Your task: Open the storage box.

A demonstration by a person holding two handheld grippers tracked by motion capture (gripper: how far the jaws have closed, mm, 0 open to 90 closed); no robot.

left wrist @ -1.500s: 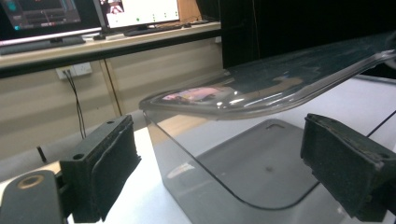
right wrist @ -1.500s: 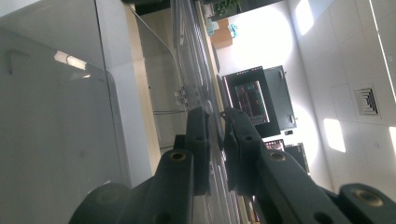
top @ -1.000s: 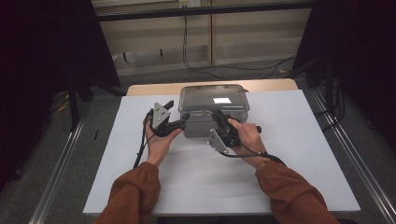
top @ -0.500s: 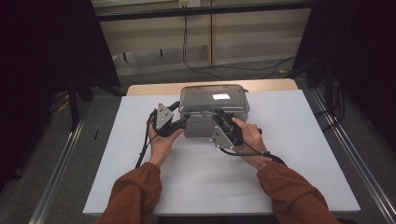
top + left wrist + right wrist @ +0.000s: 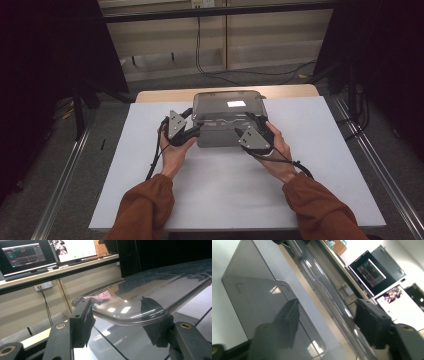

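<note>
On the white counter [image 5: 150, 200], far middle, seen from above: a smoky translucent plastic box [image 5: 227, 131] with clear lid [image 5: 227, 104]. Left tool [image 5: 194, 131] at the box's left end, right tool [image 5: 251, 126] at its right front corner. Along the left tool: jaws straddling the lid's rim [image 5: 130, 315], seemingly pinching it. Along the right tool: jaws just opening, spread around the lid edge [image 5: 322, 287], one seen through the box wall.
</note>
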